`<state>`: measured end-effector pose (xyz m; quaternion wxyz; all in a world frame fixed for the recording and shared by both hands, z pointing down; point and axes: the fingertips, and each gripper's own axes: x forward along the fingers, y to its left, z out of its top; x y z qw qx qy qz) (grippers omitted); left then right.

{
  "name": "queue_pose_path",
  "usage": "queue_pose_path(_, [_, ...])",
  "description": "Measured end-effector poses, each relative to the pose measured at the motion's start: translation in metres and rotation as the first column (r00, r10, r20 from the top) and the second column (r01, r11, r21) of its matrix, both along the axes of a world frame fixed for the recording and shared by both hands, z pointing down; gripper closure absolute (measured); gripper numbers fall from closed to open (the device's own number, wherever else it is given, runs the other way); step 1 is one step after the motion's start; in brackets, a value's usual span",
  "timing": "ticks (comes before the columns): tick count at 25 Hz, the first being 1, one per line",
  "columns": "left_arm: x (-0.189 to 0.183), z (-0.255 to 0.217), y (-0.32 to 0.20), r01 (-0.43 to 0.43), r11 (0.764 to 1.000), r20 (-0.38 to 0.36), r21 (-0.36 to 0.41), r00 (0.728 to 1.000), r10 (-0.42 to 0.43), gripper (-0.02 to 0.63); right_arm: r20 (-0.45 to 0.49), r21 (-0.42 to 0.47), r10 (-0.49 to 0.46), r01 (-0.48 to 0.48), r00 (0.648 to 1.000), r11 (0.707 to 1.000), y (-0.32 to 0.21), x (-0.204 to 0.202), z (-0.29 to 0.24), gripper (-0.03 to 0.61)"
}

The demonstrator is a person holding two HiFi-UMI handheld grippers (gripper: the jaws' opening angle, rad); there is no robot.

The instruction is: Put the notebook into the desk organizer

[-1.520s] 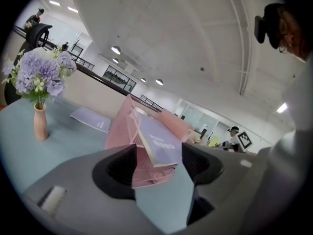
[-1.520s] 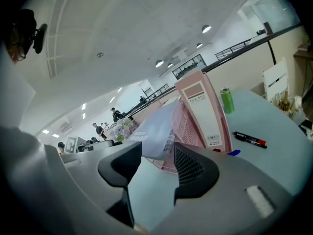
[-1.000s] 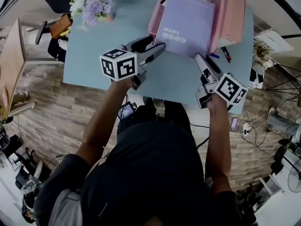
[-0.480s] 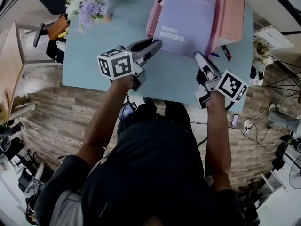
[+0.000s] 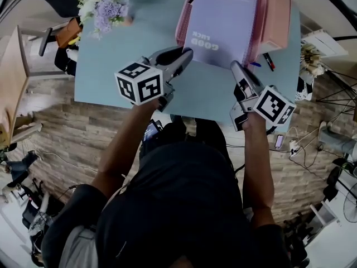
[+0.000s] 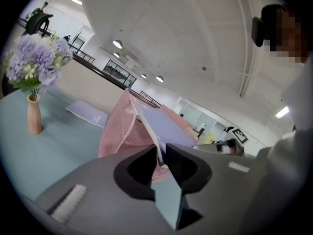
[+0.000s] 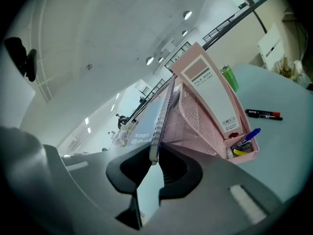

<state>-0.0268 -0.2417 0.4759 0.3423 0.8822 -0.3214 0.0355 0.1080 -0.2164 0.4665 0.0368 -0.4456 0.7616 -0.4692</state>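
Observation:
A lilac spiral notebook (image 5: 221, 22) printed "GOOD LUCK" leans, tilted up, against the pink mesh desk organizer (image 5: 186, 17) at the table's far side. My left gripper (image 5: 188, 53) has just been closing and is shut on the notebook's near left corner; in the left gripper view the jaws (image 6: 160, 159) pinch the thin edge of the notebook (image 6: 166, 126). My right gripper (image 5: 234, 66) has also just been closing and is shut on the near right corner, its jaws (image 7: 153, 156) clamping the spiral binding (image 7: 161, 119). The organizer (image 7: 195, 114) stands right behind.
A pink file box (image 7: 205, 80) stands against the organizer, with pens (image 7: 246, 140) in its front tray. A marker (image 7: 264, 114) and a green can (image 7: 229, 77) lie to the right. A vase of flowers (image 5: 106, 7) and another lilac booklet (image 6: 85, 112) are at the left.
Both grippers' jaws have closed onto the notebook's near corners. The notebook has tipped up a little and shifted away from me.

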Motion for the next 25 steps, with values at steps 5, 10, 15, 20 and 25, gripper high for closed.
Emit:
queue_pose_path(5, [0.001,-0.008,0.012,-0.029,0.998,0.046,0.049,0.999,0.026,0.491,-0.031,0.020,-0.009,0.010,0.999,1.000,0.011,-0.003,-0.007,0.538])
queue_pose_path(10, [0.000,-0.015,0.027,-0.046,0.996,0.056,0.075,0.998,0.042,0.491,-0.048,0.040,-0.009,0.011,0.999,0.999,0.026,-0.004,-0.012,0.538])
queue_pose_path(15, [-0.001,-0.024,0.042,-0.063,0.993,0.063,0.100,0.996,0.057,0.491,-0.068,0.060,-0.005,0.009,0.998,0.998,0.040,-0.004,-0.019,0.538])
queue_pose_path(20, [-0.003,-0.035,0.058,-0.079,0.989,0.063,0.125,0.995,0.071,0.491,-0.064,0.077,-0.009,0.013,0.998,0.997,0.056,-0.008,-0.028,0.538])
queue_pose_path(25, [-0.005,-0.048,0.074,-0.096,0.984,0.064,0.153,0.994,0.087,0.491,-0.071,0.100,-0.002,0.009,0.997,0.995,0.071,-0.009,-0.038,0.538])
